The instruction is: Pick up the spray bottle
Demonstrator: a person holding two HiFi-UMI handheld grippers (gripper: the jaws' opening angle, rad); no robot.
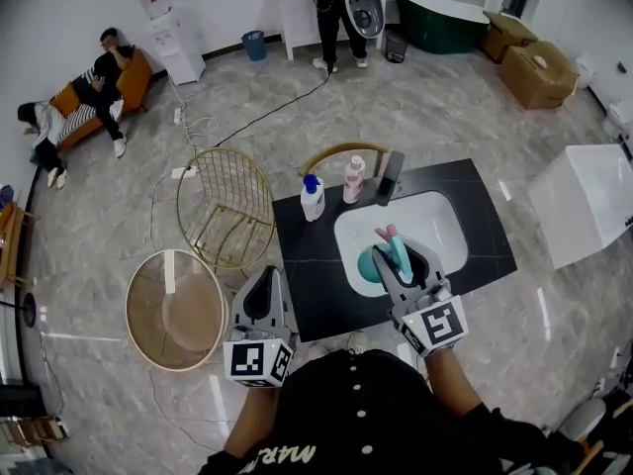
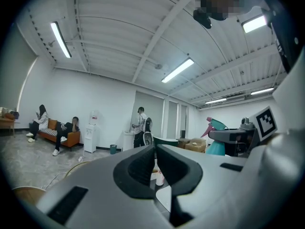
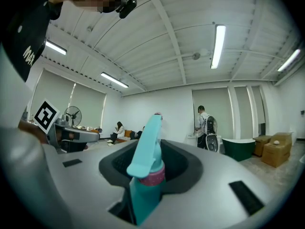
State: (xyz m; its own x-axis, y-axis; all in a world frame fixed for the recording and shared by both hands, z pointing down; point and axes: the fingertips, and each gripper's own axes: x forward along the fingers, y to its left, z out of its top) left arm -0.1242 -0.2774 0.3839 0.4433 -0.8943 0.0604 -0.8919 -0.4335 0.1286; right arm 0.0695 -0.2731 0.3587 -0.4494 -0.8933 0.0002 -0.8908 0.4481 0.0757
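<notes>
Just past the person's black shirt (image 1: 366, 414), the right gripper (image 1: 404, 258) grips the spray bottle (image 1: 368, 263) at its neck, jaws half closed, holding it over the white sink (image 1: 435, 221). The left gripper (image 1: 263, 305) is pinched together on nothing. The bottle is teal plastic with a pink collar and a teal trigger. It is probably light, though its fill is hidden. The stiff neck gives a surer hold than the smooth body.

A large open hall fitted out as a test studio was shown: a sink (image 1: 425, 214) set in a freestanding black tabletop (image 1: 307, 265), a bathtub (image 1: 440, 23), boxes (image 1: 539, 72), a sofa (image 1: 136, 75), a water dispenser (image 1: 178, 52).
</notes>
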